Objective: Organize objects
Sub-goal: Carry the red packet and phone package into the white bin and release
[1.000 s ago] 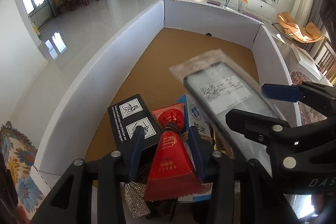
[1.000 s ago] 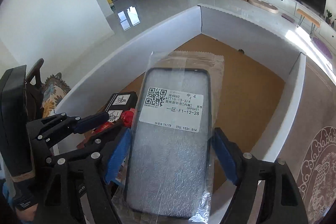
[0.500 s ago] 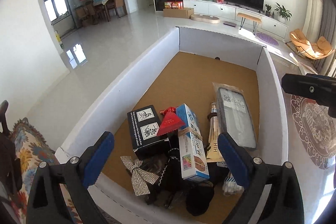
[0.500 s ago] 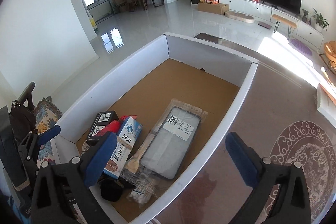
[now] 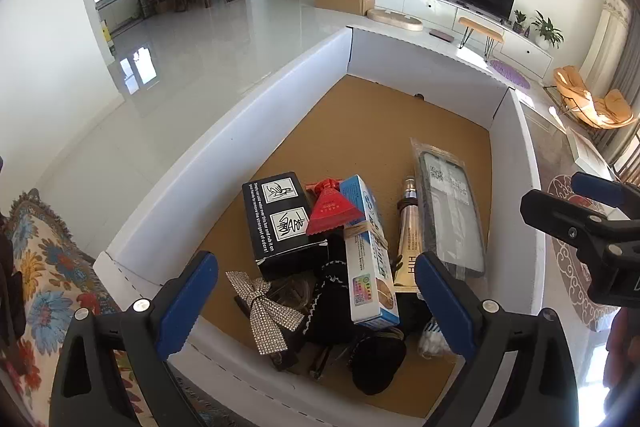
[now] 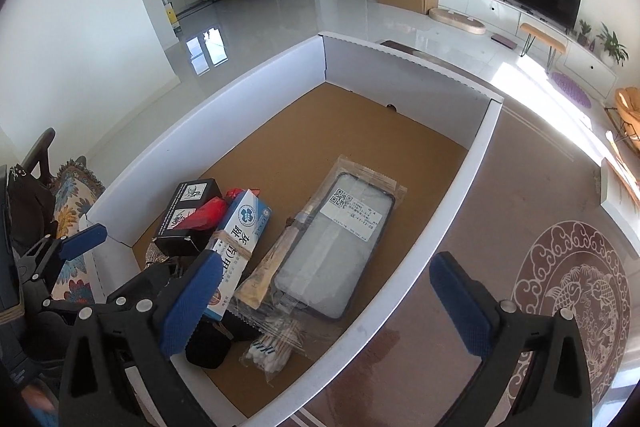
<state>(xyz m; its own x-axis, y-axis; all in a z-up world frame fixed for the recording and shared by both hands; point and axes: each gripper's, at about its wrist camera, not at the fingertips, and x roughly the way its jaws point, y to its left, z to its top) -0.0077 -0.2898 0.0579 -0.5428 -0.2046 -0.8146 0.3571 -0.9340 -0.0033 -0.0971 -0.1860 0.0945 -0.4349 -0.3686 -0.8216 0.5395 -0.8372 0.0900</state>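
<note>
A white-walled box (image 5: 224, 163) with a brown floor holds the objects. A phone case in a clear bag (image 5: 452, 219) (image 6: 340, 247) lies flat by the right wall. A gold tube (image 5: 408, 239) lies beside it. A red triangular pouch (image 5: 332, 211) rests on a black box (image 5: 276, 219) and a blue-and-white carton (image 5: 368, 251). My left gripper (image 5: 316, 303) hovers open above the near end of the pile, holding nothing. My right gripper (image 6: 326, 303) hangs open above the phone case, clear of it.
A rhinestone bow (image 5: 264, 307), black fabric items and a bag of cotton swabs (image 6: 272, 347) crowd the near end of the box. The far half of the box floor (image 6: 340, 131) is bare. A patterned cushion (image 5: 44, 267) lies at the left, a rug (image 6: 572, 291) at the right.
Both grippers opened and drew back upward. The left let go of the red pouch and the right let go of the phone case; both now lie in the box.
</note>
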